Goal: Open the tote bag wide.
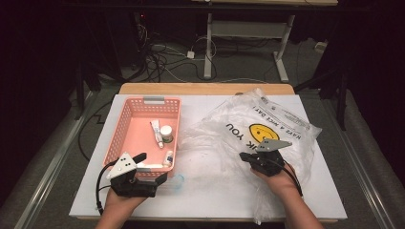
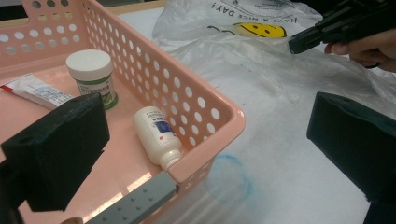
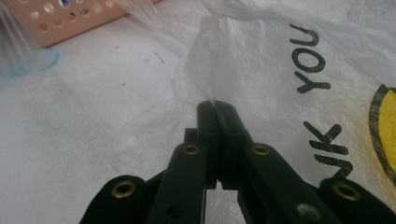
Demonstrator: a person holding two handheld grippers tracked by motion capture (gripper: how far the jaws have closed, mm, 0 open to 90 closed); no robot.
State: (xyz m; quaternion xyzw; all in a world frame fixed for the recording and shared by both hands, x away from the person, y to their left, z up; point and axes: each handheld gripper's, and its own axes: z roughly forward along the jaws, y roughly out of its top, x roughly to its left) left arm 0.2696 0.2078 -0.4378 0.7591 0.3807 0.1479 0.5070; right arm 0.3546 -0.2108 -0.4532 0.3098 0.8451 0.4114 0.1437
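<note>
My right gripper [image 1: 246, 157] rests on a crumpled white plastic bag [image 1: 267, 119] printed with a yellow smiley face. In the right gripper view its jaws [image 3: 215, 106] are shut on a raised fold of the bag [image 3: 210, 70]. My left gripper [image 1: 152, 167] is open at the near right corner of a pink perforated basket [image 1: 129, 112]. In the left gripper view that corner [image 2: 219, 116] lies between the two wide-apart pads [image 2: 60, 154]. The basket holds a white jar [image 2: 91, 74], a small white bottle [image 2: 156, 135] lying on its side, and a tube [image 2: 37, 91].
A clear plastic cup with a blue rim [image 1: 176, 181] lies on the white tabletop [image 1: 210, 191] beside the basket's near corner. The bag covers the table's right half. Behind the table are a desk frame [image 1: 248, 28] and loose cables on the floor.
</note>
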